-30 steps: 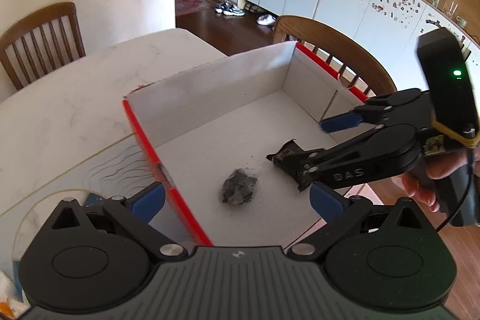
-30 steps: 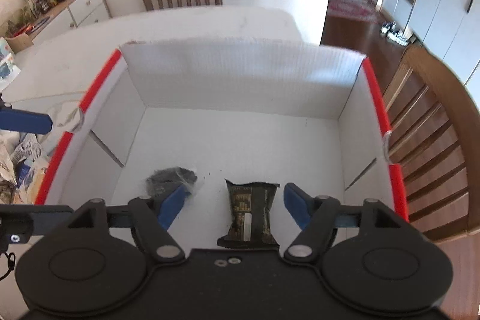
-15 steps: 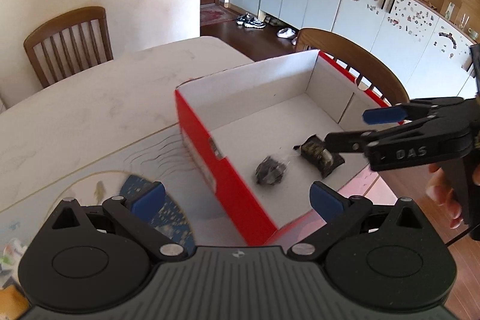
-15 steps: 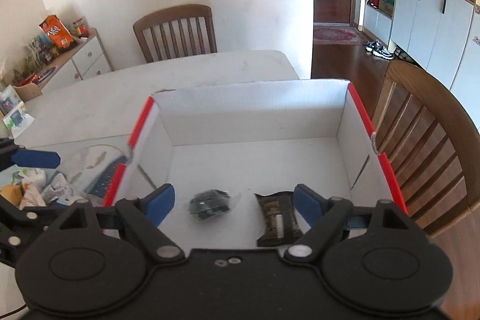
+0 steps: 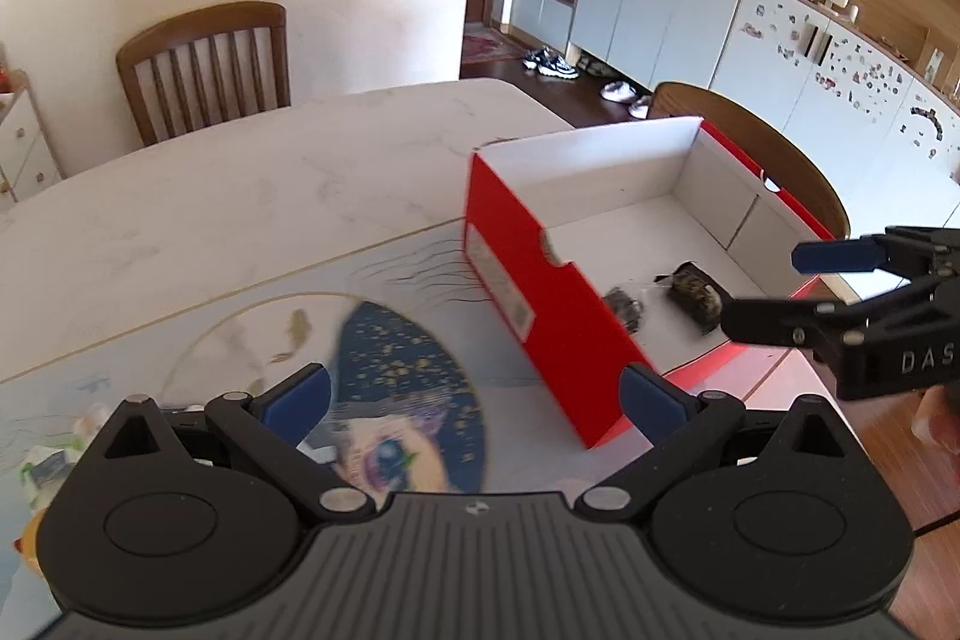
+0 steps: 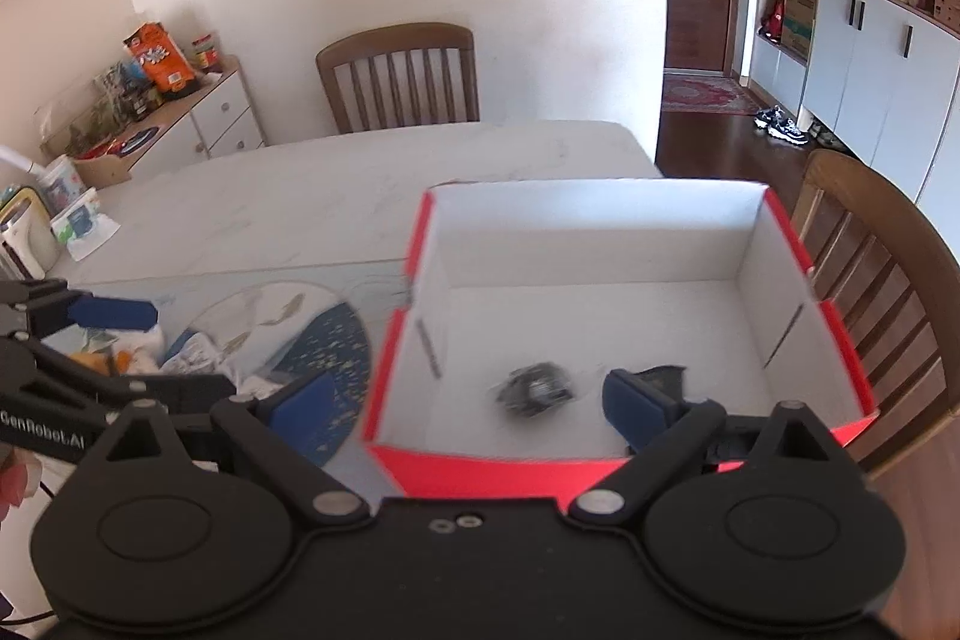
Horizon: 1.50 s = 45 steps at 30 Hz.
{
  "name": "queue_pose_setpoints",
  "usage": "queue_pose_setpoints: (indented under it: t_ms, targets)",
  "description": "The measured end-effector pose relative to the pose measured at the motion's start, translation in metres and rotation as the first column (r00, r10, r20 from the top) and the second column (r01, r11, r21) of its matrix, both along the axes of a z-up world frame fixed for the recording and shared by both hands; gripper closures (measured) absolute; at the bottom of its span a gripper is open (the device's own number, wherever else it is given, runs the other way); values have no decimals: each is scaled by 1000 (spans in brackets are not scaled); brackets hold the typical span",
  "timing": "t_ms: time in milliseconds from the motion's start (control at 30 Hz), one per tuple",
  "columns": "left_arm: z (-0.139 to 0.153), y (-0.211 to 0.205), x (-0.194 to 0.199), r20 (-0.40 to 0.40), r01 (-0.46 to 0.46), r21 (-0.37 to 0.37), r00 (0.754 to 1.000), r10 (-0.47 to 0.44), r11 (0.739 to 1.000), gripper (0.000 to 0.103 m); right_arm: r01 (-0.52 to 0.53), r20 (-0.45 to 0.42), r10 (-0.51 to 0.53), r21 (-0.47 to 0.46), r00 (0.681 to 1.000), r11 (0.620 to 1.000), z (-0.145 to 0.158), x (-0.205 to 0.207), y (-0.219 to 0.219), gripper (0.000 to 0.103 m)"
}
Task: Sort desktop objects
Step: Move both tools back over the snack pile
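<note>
A red box with a white inside (image 5: 540, 292) (image 6: 576, 244) stands on the table's right end. In it lie a dark crumpled packet (image 6: 536, 390) (image 5: 625, 307) and a dark flat packet (image 5: 696, 292) (image 6: 663, 375). My left gripper (image 5: 474, 394) is open and empty above the placemat, left of the box. My right gripper (image 6: 468, 400) is open and empty, above the box's near wall. Several loose wrappers (image 6: 144, 349) lie on the mat at the left.
A printed placemat (image 5: 396, 376) covers the near table. Wooden chairs stand at the far side (image 5: 204, 64) and by the box on the right (image 6: 876, 280). A sideboard with snacks (image 6: 150, 100) stands at the left wall.
Both grippers have pulled back and away from the box, the left one moving left over the placemat. Both packets stay lying in the box.
</note>
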<state>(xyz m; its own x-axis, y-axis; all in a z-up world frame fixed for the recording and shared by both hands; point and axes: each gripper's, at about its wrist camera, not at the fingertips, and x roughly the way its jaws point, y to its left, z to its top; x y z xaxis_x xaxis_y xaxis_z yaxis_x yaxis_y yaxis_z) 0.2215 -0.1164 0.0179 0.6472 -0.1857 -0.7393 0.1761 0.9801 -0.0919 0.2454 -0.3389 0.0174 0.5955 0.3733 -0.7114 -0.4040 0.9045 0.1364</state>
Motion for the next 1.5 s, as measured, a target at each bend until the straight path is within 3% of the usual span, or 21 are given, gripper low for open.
queue_pose_setpoints:
  t_ms: [667,1100,1500]
  targets:
    - [-14,105,-61,18,-31,-29,999,31,999,0,-96,-23,95,-11,995,995,-6,-58,109,8]
    - [-37,160,-95,4,-43,-48,999,43,998,0,-113,-64,111,-26,992,993,-21,-74,154,11]
    - [-62,140,-82,38,60,51,997,-62,997,0,-49,-95,42,-76,995,996,-51,-50,167,14]
